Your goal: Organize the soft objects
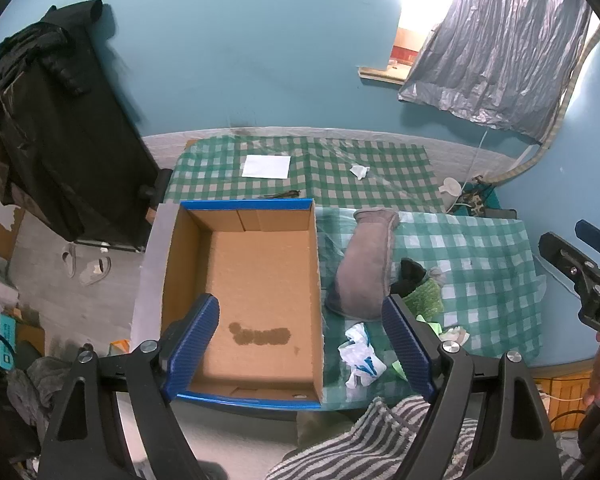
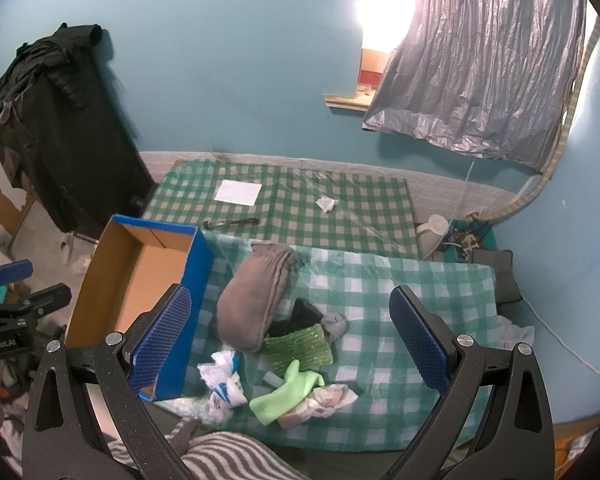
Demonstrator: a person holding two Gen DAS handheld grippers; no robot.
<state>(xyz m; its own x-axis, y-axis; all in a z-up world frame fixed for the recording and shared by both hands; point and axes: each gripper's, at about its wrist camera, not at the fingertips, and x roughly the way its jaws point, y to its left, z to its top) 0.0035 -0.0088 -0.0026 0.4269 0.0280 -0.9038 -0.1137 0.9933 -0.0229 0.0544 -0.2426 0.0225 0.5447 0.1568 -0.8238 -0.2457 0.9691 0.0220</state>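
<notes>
We see the soft pile, led by a grey folded cloth (image 2: 256, 304), on the checked cover (image 2: 420, 292), at 3 o'clock of the cardboard box (image 1: 244, 280). Our left gripper (image 1: 300, 344) and right gripper (image 2: 300, 340) hover above, both jaws spread, holding nothing.

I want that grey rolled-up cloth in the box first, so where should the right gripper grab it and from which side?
Grip the grey rolled cloth across its middle, from above, fingers straddling its narrow width. It lies long, and the black cloth crowds its lower end.
</notes>
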